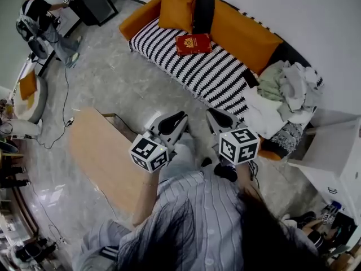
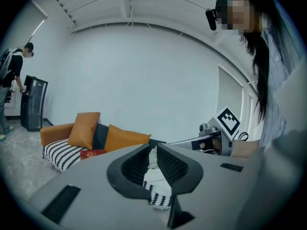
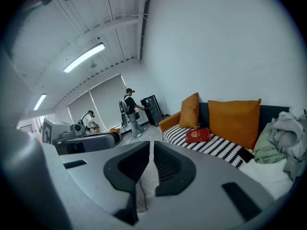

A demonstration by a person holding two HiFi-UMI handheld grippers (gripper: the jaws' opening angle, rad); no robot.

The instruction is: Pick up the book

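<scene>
A red book (image 1: 193, 43) lies on the striped seat of the orange sofa (image 1: 225, 24), next to an orange cushion (image 1: 176, 4). It also shows small in the left gripper view, the book (image 2: 93, 153), and in the right gripper view, the book (image 3: 198, 135). My left gripper (image 1: 181, 117) and right gripper (image 1: 213, 114) are both shut and empty, held side by side over the floor, well short of the sofa. Both point toward the sofa.
A heap of pale clothes (image 1: 282, 92) covers the sofa's right end. A low wooden table (image 1: 107, 157) stands at my left, a white cabinet (image 1: 333, 157) at the right. A person (image 1: 42, 21) stands far off by a black box (image 1: 90, 1). Cables trail over the marble floor.
</scene>
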